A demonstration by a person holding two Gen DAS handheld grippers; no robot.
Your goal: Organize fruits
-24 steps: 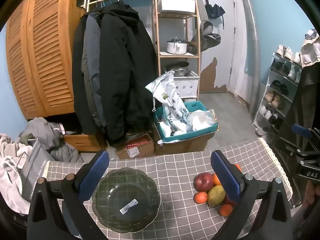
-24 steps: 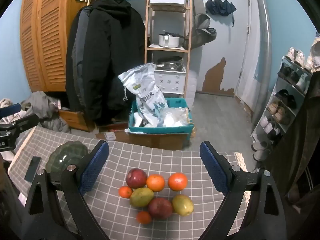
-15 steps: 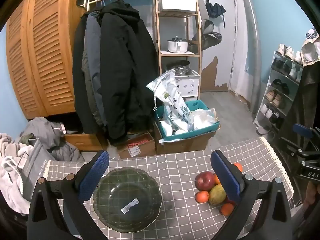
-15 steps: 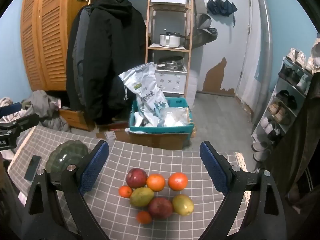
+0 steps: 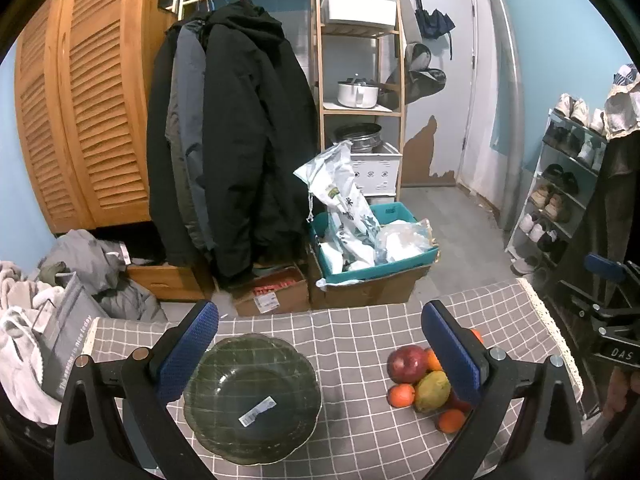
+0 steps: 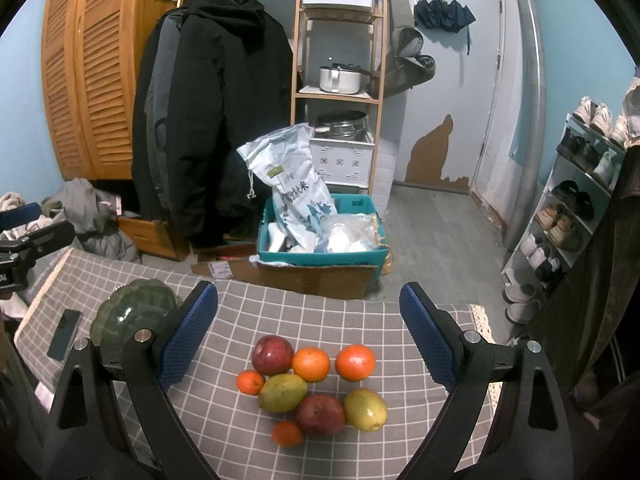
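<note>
the grey checked tablecloth (image 6: 360, 320) fills the lower half of both views. on it, low and left of centre in the left wrist view, sits the empty green glass bowl (image 5: 256, 396), a white label inside. the left gripper (image 5: 320, 344) hangs above it, jaws spread wide, gripping nothing. the right gripper (image 6: 308, 328) is likewise released and empty, framing the fruit pile (image 6: 316, 388) at bottom centre of its view: two red apples, two mangoes, oranges large and small, all touching, well apart from the bowl. a dark phone (image 6: 64, 334) lies at lower left. nothing is moved yet; this looks like the opening step. next, the right gripper likely drops onto an outer fruit, closing gently so it does not roll.
</note>
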